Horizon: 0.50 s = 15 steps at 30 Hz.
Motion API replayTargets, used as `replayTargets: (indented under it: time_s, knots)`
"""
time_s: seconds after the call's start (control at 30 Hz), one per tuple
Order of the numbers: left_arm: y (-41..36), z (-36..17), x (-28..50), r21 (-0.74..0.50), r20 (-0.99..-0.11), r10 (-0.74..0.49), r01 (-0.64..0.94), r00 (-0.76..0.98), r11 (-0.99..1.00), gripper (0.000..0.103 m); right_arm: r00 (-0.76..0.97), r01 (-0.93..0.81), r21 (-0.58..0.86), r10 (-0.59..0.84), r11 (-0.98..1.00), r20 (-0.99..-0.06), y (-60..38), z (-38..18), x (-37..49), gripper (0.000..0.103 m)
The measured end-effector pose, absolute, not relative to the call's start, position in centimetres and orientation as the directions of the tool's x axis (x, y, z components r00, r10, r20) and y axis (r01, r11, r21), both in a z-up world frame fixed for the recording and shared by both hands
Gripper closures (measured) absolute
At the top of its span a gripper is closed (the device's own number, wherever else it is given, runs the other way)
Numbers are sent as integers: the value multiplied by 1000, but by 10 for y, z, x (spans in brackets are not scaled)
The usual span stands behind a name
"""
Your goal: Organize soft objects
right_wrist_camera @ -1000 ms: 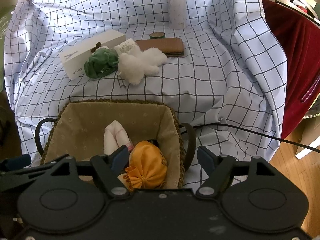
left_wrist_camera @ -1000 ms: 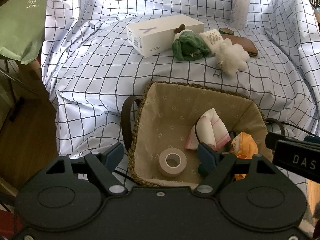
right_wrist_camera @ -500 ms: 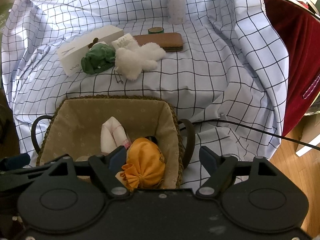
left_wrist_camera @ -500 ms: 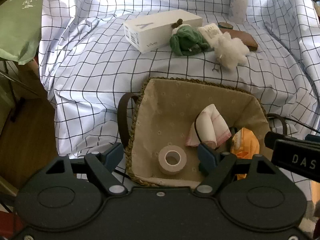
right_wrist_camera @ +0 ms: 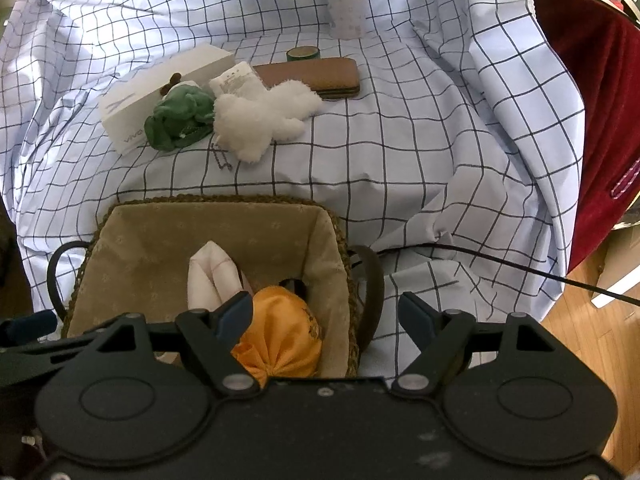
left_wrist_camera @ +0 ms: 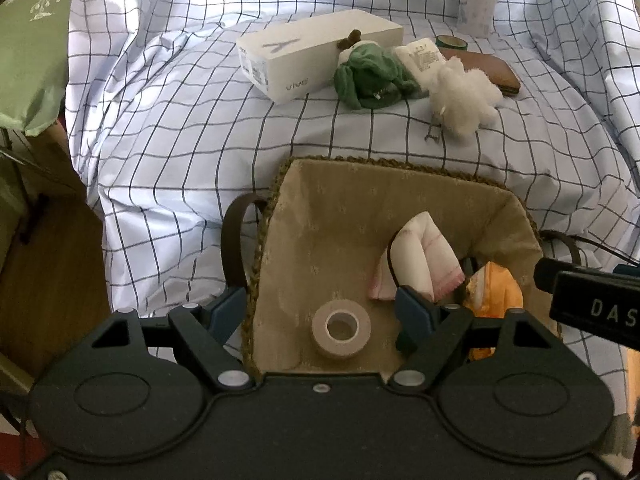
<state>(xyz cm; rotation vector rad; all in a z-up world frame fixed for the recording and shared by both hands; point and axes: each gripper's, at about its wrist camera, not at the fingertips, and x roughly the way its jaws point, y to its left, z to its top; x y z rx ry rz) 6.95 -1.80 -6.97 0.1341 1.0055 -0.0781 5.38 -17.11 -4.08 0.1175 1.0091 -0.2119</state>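
Claws, left gripper and right gripper, both stood wide and empty over the basket already holding orange pouch and folded cloth; next step looked like reaching for green plush or white plush well beyond it, basket's near wall hidden.

A home living space: a checked bedsheet drapes a seat, with a lined wicker basket at its front edge. Behind the basket lie plush toys, a phone box and a wallet; beside it, wood flooring.
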Motion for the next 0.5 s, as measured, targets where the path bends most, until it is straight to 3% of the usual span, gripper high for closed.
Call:
replayTargets:
  time_s: [0.5]
  knots:
    - [-26,-63,115,85,-857,-2,145,515,986,25,505,247,-2,-131,969,-853,-188,-28,111,24]
